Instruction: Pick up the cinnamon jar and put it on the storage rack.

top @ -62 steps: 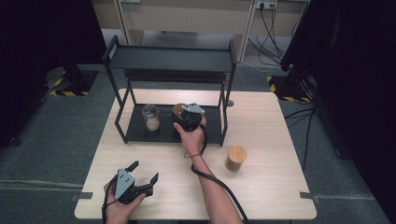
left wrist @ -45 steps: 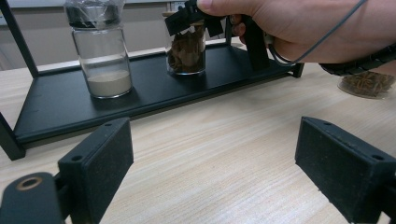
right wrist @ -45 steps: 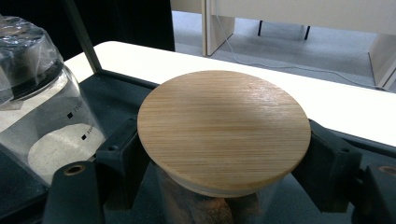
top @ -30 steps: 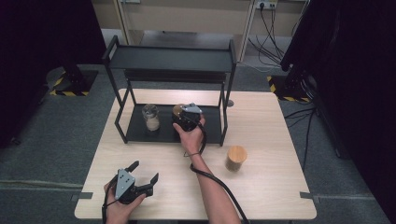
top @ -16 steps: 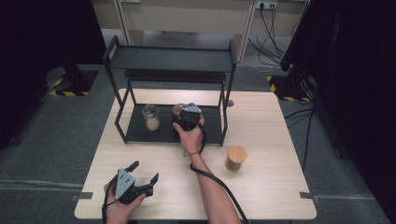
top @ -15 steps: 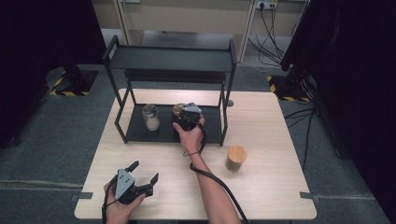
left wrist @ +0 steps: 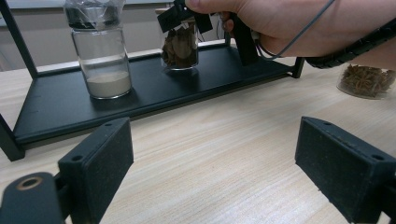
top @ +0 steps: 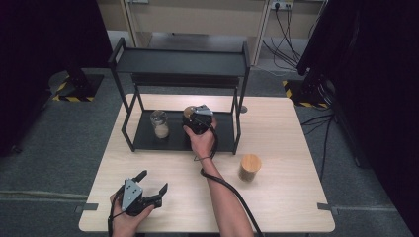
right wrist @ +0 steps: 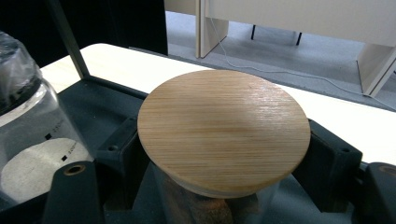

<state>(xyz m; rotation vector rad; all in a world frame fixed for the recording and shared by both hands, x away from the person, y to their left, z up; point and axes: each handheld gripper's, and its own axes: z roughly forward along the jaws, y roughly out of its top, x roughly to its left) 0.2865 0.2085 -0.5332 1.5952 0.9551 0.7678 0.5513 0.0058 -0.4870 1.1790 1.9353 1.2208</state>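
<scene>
Right gripper (top: 193, 114) clamped on wood-lidded jar (right wrist: 224, 128) on shelf (top: 143, 136), best lowered level before release; left gripper (top: 150, 181) open.

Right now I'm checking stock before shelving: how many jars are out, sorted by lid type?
Wooden-lid jars: 2, the jar of brown pieces gripped by the right gripper on the rack, and the jar on the table.
Plastic-wrapped jar with pale powder: 1.
Total: 3.
</scene>
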